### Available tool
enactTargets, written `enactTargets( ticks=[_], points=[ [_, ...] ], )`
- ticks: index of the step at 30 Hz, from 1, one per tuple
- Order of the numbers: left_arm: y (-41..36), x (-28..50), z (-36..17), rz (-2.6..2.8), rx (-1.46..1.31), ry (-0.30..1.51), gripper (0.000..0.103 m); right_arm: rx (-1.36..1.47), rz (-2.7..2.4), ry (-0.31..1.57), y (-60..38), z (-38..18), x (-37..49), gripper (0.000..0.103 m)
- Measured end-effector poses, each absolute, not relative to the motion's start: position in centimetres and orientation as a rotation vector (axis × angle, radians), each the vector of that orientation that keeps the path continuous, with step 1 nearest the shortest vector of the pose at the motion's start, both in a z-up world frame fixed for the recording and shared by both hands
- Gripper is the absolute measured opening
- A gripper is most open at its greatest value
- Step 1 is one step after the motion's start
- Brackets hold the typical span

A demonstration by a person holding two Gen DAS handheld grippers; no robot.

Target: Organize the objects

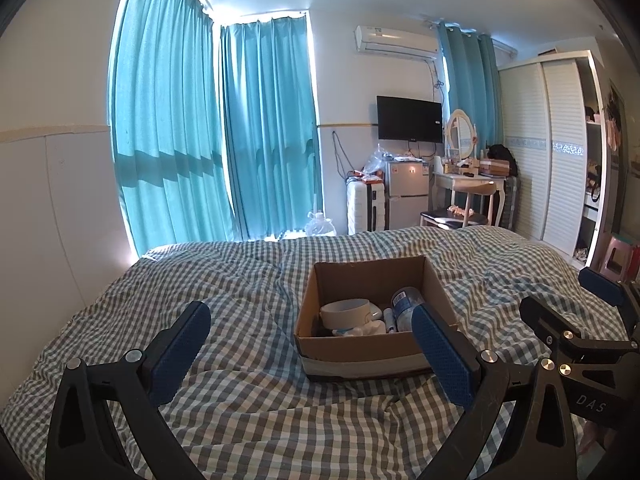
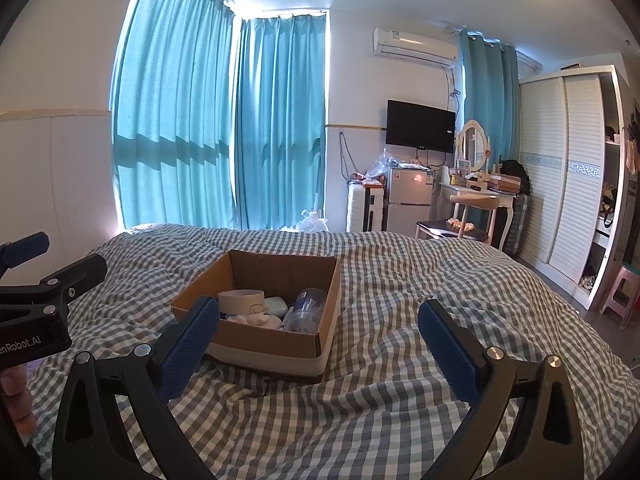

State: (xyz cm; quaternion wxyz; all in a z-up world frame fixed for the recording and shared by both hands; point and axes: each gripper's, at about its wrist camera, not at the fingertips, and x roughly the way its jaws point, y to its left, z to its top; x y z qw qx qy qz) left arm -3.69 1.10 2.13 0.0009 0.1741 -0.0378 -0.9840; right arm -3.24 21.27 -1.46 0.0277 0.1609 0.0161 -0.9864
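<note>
An open cardboard box [image 1: 320, 354] sits on the checked bedspread [image 1: 240, 408]; it also shows in the right wrist view [image 2: 272, 340]. Inside lie a roll of beige tape [image 1: 346, 312] [image 2: 242, 299], a clear plastic bottle [image 1: 406, 300] [image 2: 306, 308], a pale blue case [image 2: 276, 305] and small white items. My left gripper [image 1: 312, 322] is open and empty, just short of the box. My right gripper [image 2: 320, 320] is open and empty, to the right of the box; it also shows in the left wrist view [image 1: 568, 292].
The bed fills the foreground, with a white wall on the left. Beyond it are teal curtains [image 1: 172, 128], a white suitcase [image 1: 366, 208], a small fridge [image 1: 406, 192], a dressing table with chair [image 1: 468, 192], a wardrobe [image 1: 552, 152] and a pink stool [image 2: 622, 292].
</note>
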Motion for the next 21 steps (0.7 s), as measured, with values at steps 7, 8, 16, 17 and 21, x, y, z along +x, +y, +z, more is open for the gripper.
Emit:
enactTargets(
  ticks=[7, 8, 16, 17, 21],
  points=[
    [1.32, -3.58, 2.0, -3.092, 0.548, -0.133, 0.103, 0.507, -3.042, 0.046, 21.45, -1.45, -3.35, 0.1],
    [1.38, -3.56, 2.02, -3.093, 0.547, -0.136, 0.103, 0.509, -3.042, 0.045, 21.43, -1.44, -3.36, 0.1],
    [1.34, -3.49, 1.81, -3.099, 0.55, -0.147, 0.103, 0.514, -3.039, 0.04, 21.3, -1.52, -3.41, 0.1],
    [1.34, -3.45, 1.78, -3.101, 0.548, -0.149, 0.103, 0.517, -3.037, 0.04, 21.3, -1.53, -3.42, 0.1],
    [1.35, -3.29, 1.68, -3.094, 0.538, -0.15, 0.103, 0.524, -3.038, 0.04, 21.1, -1.62, -3.44, 0.1]
  ],
)
